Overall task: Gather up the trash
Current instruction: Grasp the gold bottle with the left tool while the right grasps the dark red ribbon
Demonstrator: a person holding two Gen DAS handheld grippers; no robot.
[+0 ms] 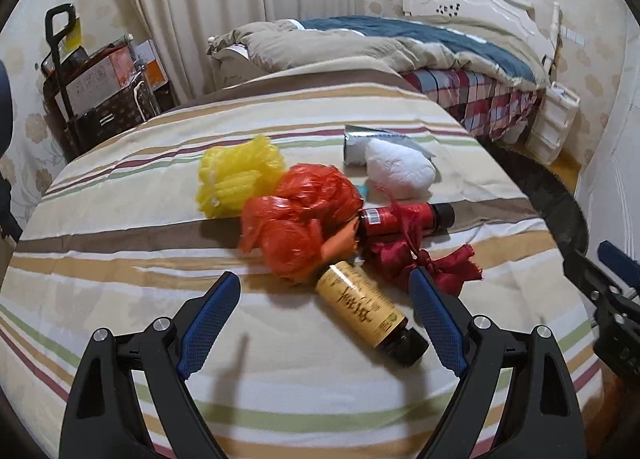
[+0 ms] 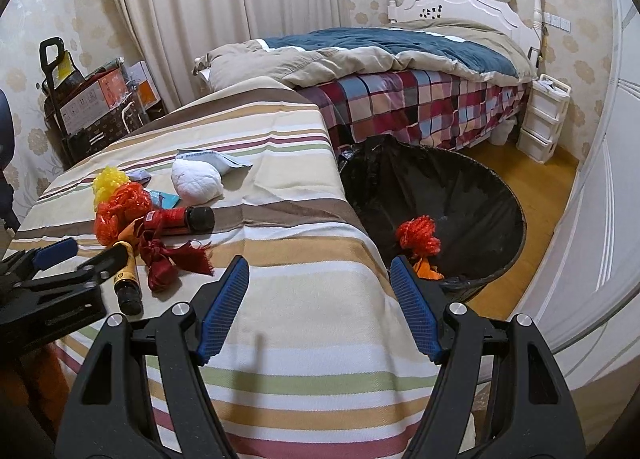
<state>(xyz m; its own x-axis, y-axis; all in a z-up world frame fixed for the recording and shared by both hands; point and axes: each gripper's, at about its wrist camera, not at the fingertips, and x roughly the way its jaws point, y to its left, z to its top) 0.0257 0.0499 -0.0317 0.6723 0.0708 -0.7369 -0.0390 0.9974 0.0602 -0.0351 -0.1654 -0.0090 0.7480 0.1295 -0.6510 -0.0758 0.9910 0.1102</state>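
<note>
Both grippers, left & right, jaws wide, empty, over striped cloth w/ trash.

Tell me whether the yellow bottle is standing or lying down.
Lying down. The yellow bottle rests on its side on the striped cloth, black cap toward the camera.

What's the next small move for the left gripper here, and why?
Probably ease the left gripper forward and down to straddle the yellow-labelled bottle. Its jaws stand open and empty, the bottle lies nearest, partly between the fingertips, and the black-lined bin beside the table already holds orange trash.
</note>
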